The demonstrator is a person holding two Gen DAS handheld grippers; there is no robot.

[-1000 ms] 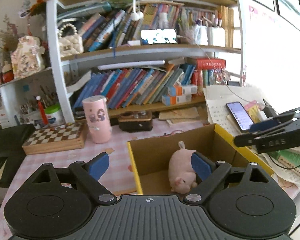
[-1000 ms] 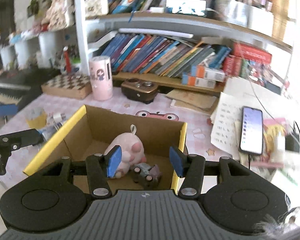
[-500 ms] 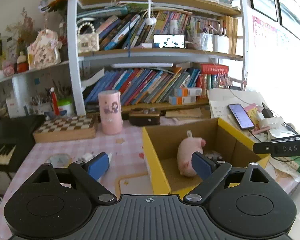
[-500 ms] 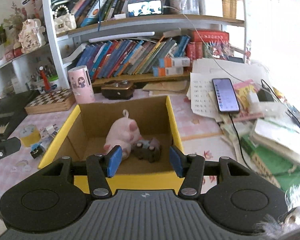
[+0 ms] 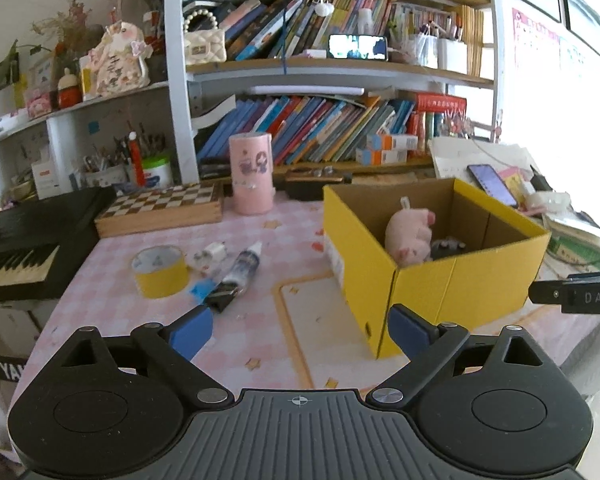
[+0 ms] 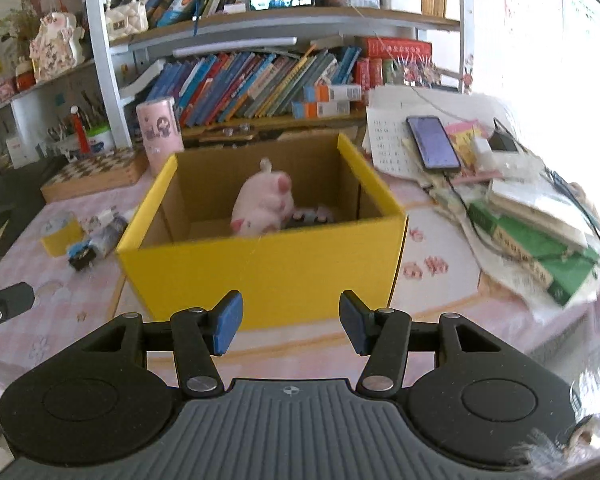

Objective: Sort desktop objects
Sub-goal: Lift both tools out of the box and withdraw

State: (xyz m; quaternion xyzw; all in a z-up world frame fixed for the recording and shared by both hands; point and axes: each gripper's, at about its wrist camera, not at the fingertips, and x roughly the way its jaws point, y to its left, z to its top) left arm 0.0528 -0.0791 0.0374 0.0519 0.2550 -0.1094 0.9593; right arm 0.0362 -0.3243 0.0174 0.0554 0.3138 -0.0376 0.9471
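One yellow box (image 5: pixel 452 280) stood ahead of the tongs, holding one pink plush pig (image 5: pixel 410 232) and one dark toy (image 5: pixel 446 246). Left of it lay one tape roll (image 5: pixel 160 272), one white plug (image 5: pixel 212 256) and one bottle (image 5: pixel 240 268).

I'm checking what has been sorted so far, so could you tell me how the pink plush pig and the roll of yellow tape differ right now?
The pink plush pig lies inside the yellow box; the roll of yellow tape stands outside it on the pink tablecloth. The pig is a soft, irregular shape, the tape a neat ring, open end up. The pig lies by a dark toy; the tape sits near a small bottle. Neither is held by a gripper.
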